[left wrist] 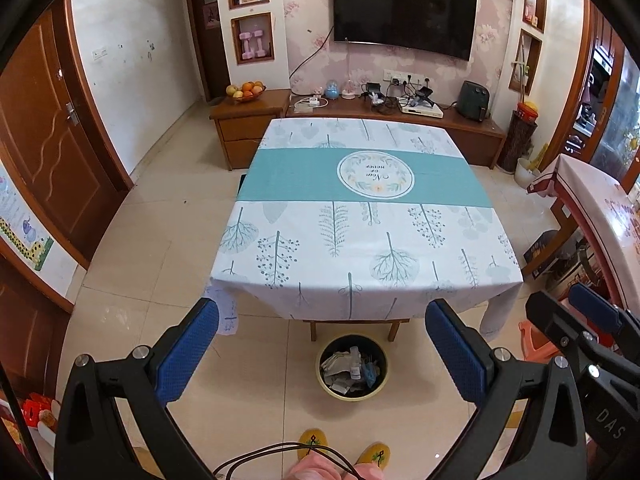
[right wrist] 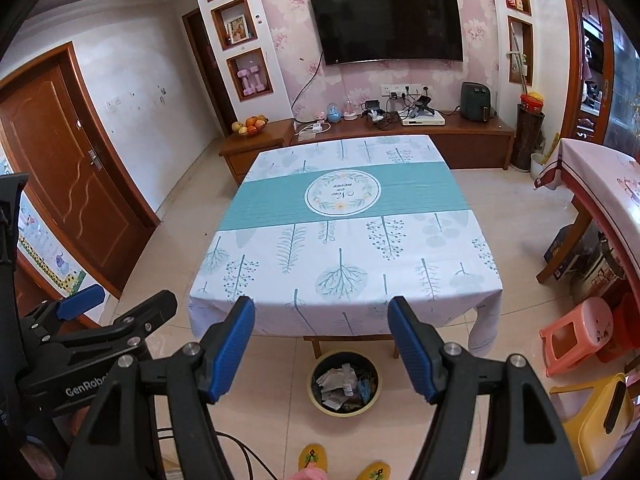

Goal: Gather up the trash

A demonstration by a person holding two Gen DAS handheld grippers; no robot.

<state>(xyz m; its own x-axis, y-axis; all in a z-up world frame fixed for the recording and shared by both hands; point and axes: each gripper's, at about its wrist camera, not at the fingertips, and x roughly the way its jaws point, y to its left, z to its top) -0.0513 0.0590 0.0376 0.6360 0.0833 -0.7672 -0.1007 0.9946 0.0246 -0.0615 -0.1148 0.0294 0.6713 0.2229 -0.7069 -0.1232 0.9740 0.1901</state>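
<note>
A round dark trash bin (left wrist: pixel 352 366) with a yellow rim stands on the floor under the table's near edge, holding crumpled paper, wrappers and a small bottle. It also shows in the right wrist view (right wrist: pixel 345 382). The table (left wrist: pixel 360 240) has a white and teal leaf-print cloth with nothing on it. My left gripper (left wrist: pixel 322 312) is open and empty, held above the bin before the table. My right gripper (right wrist: pixel 321 312) is open and empty beside it. The right gripper shows at the right edge of the left wrist view (left wrist: pixel 576 316).
A wooden TV cabinet (left wrist: pixel 360 120) with a fruit bowl (left wrist: pixel 246 91) stands behind the table. A second covered table (right wrist: pixel 600 184), plastic stools (right wrist: pixel 576 332) and boxes are on the right. A wooden door (left wrist: pixel 48 152) is on the left. My slippered feet (left wrist: pixel 344 450) are near the bin.
</note>
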